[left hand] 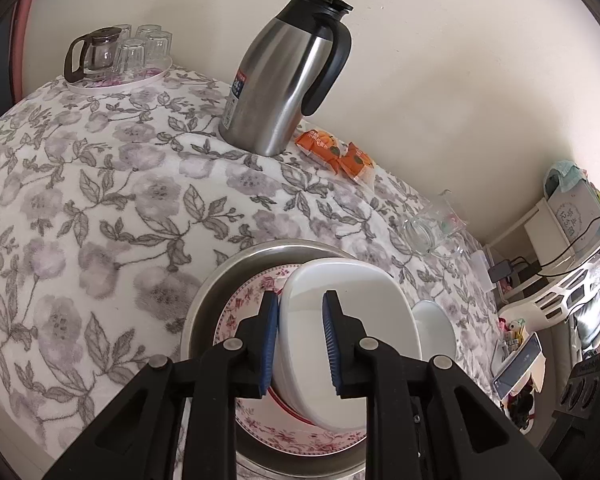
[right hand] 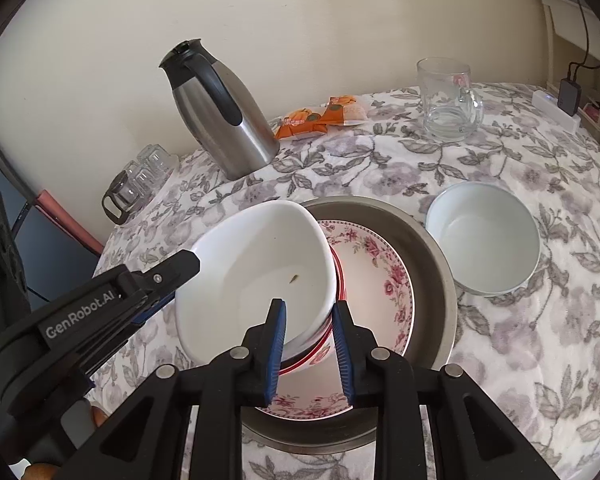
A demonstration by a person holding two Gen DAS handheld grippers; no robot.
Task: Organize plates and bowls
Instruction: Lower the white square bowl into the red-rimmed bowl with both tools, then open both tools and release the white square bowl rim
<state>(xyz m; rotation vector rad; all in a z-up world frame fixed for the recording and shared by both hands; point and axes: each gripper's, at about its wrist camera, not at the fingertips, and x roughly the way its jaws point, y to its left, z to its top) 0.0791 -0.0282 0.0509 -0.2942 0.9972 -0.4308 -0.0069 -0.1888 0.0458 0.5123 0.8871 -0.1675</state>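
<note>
Here, the left gripper [left hand: 300, 344] clamps the rim of a tilted white bowl [right hand: 256, 276] above the flowered plate [right hand: 380, 280] in a metal pan [right hand: 432, 248], while the right gripper [right hand: 309, 350] straddles its opposite rim, pads seemingly apart from it.

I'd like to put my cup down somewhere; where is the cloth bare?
Bare cloth lies left of the metal tray, between it and the glasses, and below the round bowl. Around the tray and thermos it is crowded.
</note>
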